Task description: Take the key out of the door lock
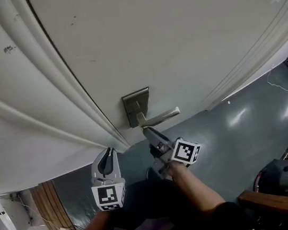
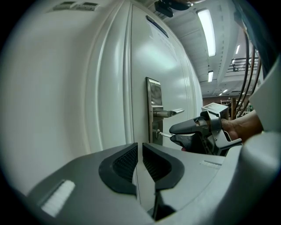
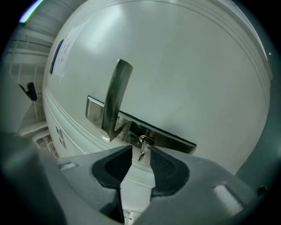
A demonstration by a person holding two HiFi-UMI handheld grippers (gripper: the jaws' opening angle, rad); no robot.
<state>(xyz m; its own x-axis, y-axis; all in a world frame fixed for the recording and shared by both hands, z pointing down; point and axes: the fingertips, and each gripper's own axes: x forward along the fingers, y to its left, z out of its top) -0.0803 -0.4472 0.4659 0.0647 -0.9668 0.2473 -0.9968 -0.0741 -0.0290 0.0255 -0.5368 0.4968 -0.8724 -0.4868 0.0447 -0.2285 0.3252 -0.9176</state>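
One thin silver key [image 3: 142,149], sticking out of steel lock plate [image 3: 169,140]

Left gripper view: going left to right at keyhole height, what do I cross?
Door frame moulding → lock plate → key → right gripper → person's hand.

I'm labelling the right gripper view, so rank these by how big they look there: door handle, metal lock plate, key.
1. metal lock plate, longest, partly behind the handle.
2. door handle, close behind; it juts nearer the camera, so unsure.
3. key, clearly smallest.
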